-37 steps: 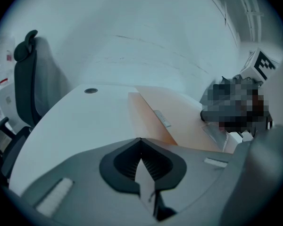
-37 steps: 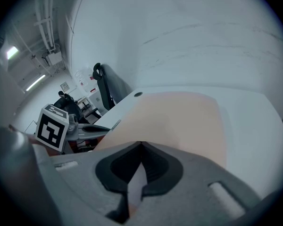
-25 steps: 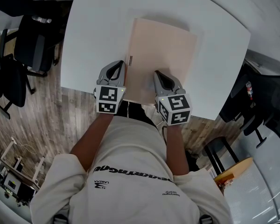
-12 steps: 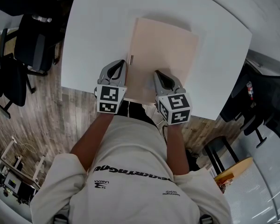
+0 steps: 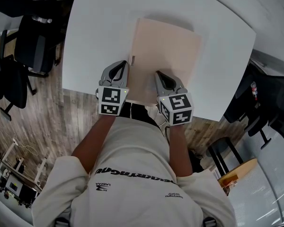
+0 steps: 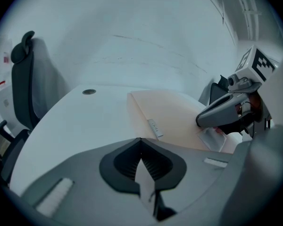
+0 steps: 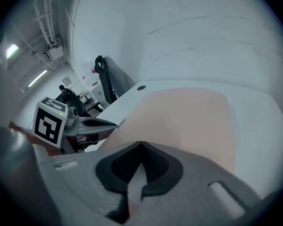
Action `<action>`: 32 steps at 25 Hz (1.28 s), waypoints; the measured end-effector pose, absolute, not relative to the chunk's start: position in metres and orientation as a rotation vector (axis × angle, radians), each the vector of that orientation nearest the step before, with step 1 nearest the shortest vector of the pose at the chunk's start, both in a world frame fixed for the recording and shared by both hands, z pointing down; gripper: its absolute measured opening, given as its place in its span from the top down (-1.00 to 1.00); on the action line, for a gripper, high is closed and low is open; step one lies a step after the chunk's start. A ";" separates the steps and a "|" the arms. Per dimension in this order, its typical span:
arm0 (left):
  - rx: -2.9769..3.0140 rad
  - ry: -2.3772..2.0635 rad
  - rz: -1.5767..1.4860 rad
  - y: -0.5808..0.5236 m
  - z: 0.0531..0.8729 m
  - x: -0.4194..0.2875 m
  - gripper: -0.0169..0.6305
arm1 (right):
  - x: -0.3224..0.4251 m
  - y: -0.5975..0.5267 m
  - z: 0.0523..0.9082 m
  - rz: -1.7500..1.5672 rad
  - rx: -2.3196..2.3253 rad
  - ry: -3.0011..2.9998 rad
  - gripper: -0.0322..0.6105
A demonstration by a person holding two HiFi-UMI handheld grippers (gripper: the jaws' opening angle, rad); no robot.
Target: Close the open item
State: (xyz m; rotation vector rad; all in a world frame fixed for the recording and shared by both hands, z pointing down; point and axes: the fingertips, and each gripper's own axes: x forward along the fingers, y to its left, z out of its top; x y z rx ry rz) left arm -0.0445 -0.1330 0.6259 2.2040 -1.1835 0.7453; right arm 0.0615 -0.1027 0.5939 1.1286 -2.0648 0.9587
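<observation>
White table (image 5: 92, 37), flat beige folder (image 5: 168, 51)

I'm in an office: a white desk (image 5: 85, 41), black swivel chairs (image 5: 35, 46) beside it, wood-plank flooring (image 5: 47, 122) underneath.

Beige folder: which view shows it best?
The head view: nearly the whole folder shows, flat on the table. The left gripper view shows only its labelled side; the right gripper view, most of its cover.
</observation>
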 end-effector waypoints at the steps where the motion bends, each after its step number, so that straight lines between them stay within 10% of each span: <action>1: 2.204 -1.183 0.746 -0.133 0.626 -0.044 0.95 | 0.061 -0.103 0.594 0.961 1.127 -2.062 0.90; 32: 2.197 -1.216 0.734 -0.140 0.618 -0.044 0.95 | 0.058 -0.104 0.603 0.974 1.067 -1.991 0.90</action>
